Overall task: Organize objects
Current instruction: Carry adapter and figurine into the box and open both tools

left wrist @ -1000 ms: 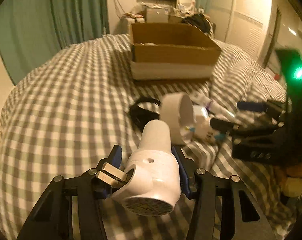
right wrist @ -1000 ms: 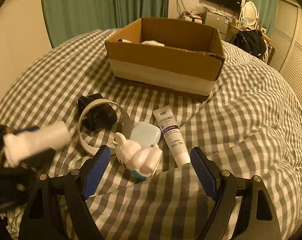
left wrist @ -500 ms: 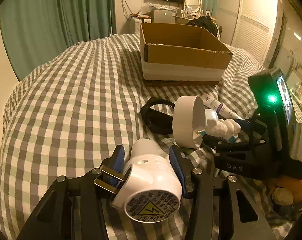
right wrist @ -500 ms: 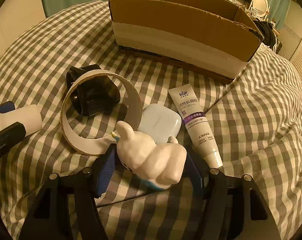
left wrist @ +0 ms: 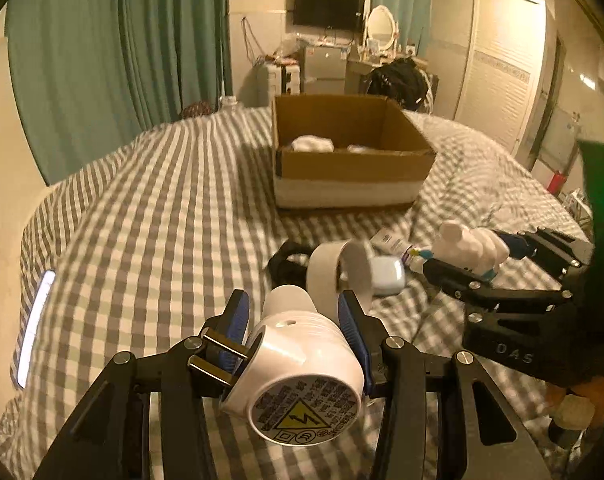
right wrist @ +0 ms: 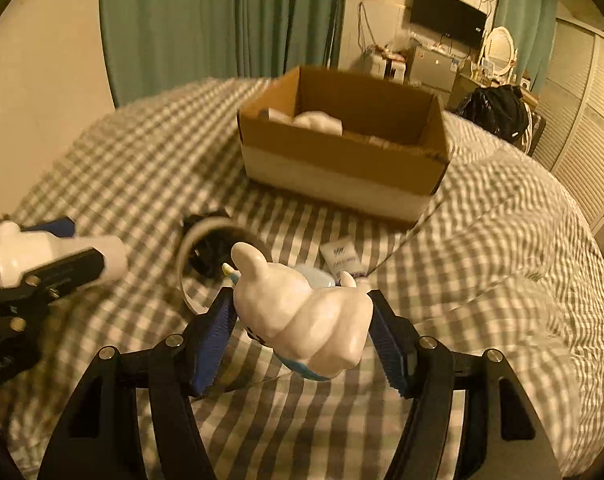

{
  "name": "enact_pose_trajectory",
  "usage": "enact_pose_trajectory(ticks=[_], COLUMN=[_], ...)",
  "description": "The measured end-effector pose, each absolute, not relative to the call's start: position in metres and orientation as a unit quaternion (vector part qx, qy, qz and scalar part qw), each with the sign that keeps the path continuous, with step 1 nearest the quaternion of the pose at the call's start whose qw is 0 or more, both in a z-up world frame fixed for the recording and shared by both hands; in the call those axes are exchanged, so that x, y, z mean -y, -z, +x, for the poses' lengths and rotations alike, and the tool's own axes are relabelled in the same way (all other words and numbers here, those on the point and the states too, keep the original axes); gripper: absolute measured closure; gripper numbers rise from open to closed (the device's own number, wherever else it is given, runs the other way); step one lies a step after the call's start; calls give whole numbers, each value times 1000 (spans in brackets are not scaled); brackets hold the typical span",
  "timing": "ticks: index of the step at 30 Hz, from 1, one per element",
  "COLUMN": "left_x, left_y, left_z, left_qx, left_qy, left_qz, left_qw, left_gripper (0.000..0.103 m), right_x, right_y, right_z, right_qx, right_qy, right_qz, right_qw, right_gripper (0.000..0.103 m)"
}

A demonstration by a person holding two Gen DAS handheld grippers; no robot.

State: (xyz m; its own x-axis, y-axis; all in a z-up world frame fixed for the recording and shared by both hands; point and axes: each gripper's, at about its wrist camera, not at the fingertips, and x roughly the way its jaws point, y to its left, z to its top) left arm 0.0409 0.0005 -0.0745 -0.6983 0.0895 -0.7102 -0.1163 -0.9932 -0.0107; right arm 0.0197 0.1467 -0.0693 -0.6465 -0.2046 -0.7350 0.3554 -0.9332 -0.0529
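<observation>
Glossy ceramic figurine (right wrist: 302, 316), matt cardboard box (right wrist: 341, 152)

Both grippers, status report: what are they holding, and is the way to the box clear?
Left gripper shut on white plug-in adapter. Right gripper shut on white ceramic figurine. Open brown cardboard box ahead, some items inside. Nothing blocking.

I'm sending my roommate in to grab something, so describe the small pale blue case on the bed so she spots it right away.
Start at the cardboard box on the checked bedspread; a cluster of small items lies on the near side of it. The pale blue case rests there between the white tape ring and the tube. It alone is a smooth, rounded, pebble-like clamshell.
</observation>
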Motion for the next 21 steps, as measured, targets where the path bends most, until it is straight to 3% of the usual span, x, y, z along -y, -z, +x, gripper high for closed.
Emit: enact_pose_trajectory(ticks=[9, 21], left_x=[-9, -29], left_y=[21, -32], left_z=[19, -91], left_qx=[-2, 0], left_qy=[-931, -942], left_qz=[-355, -318], left_qw=[90, 104], left_gripper=[55, 55], right_x=[-162, -170], right_y=[-8, -71], right_z=[28, -32], right_qx=[-89, -80], right_qy=[929, 947], right_qz=[325, 273], right_qw=[155, 150], right_gripper=[38, 38])
